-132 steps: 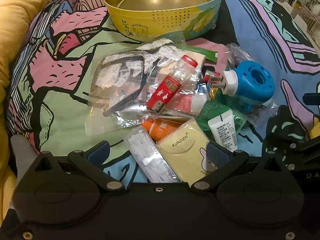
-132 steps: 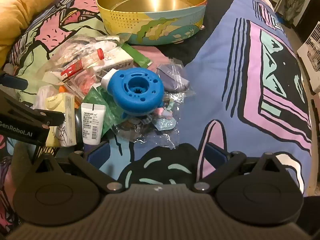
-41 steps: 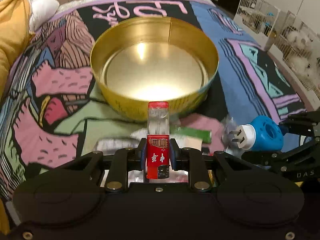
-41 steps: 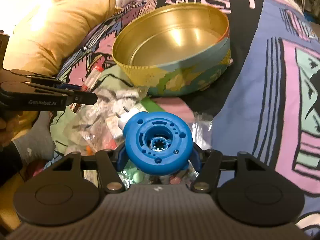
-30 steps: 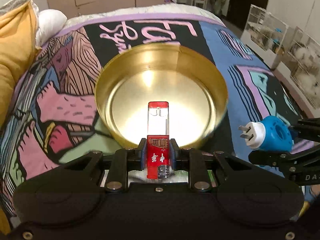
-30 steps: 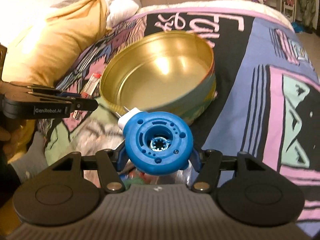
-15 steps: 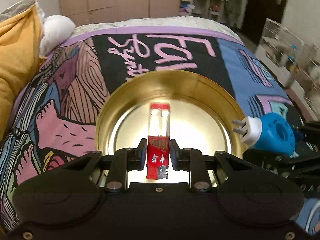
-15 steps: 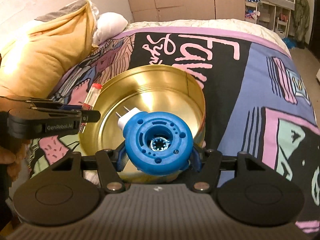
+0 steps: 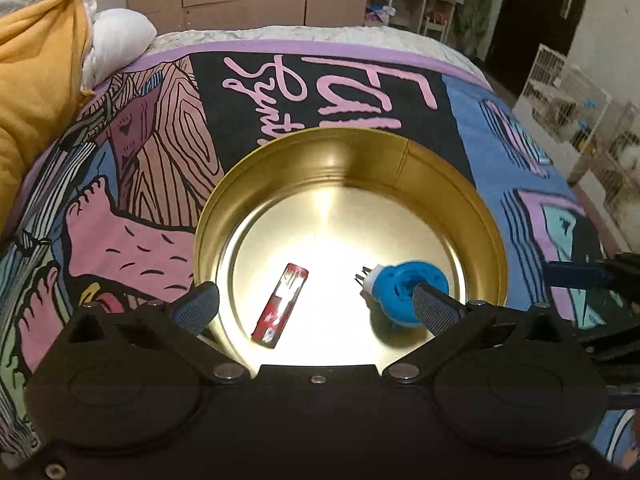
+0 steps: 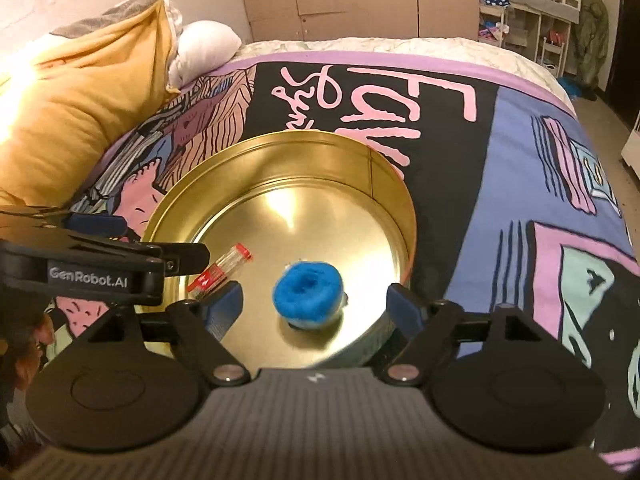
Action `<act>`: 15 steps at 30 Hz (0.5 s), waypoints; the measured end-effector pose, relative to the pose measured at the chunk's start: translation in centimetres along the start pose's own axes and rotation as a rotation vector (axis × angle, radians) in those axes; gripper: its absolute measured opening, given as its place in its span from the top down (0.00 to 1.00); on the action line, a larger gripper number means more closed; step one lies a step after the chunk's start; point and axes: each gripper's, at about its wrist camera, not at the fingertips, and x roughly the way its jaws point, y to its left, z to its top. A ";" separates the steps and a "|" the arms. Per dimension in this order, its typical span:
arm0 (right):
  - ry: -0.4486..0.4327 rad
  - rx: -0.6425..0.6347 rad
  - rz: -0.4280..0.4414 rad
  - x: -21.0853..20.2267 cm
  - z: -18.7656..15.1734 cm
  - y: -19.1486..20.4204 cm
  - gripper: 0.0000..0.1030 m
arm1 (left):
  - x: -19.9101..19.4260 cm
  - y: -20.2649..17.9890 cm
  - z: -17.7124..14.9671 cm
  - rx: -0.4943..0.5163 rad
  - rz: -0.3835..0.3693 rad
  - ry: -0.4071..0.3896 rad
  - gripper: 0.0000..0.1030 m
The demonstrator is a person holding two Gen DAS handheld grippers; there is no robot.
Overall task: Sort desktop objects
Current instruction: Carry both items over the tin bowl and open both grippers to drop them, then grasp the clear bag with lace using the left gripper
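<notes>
- A yellow pillow (image 10: 76, 112) slumps at the far left of the bed, beside a patterned bedspread (image 10: 540, 184) that carries a round gold tin (image 9: 492, 240).
- The left gripper (image 9: 316, 304) hangs over the near rim of the tin; its jaws have just been opening and stand wide apart, released, with nothing pressed between them.
- A red-capped tube (image 9: 280, 306) lies on its side on the tin's floor, left of centre, blurred in the left view as if not yet settled.
- To its right, well apart from the tube, a blue plug-in device (image 9: 404, 288) sits in the tin with its prongs toward the tube.
- The right gripper (image 10: 316, 308) hovers over the near right of the tin; its jaws have just been opening too and hold nothing, the device lying free below them.
- The step in hand looks to be the drop-off, with both items in the tin.
- The next move likely calls for drawing both grippers back toward whatever remains to be sorted, which is out of view here.
</notes>
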 end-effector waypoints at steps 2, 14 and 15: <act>-0.009 -0.003 0.009 -1.5 -1.3 -0.2 0.11 | -0.4 0.1 -0.4 0.008 -0.017 0.015 0.00; 0.001 -0.078 -0.031 -6.2 -9.3 -0.4 0.00 | -3.9 3.5 -4.8 0.037 -0.103 0.070 0.00; 0.003 -0.087 -0.026 -6.2 -9.7 -0.4 0.00 | -4.3 3.7 -5.2 0.059 -0.119 0.072 0.00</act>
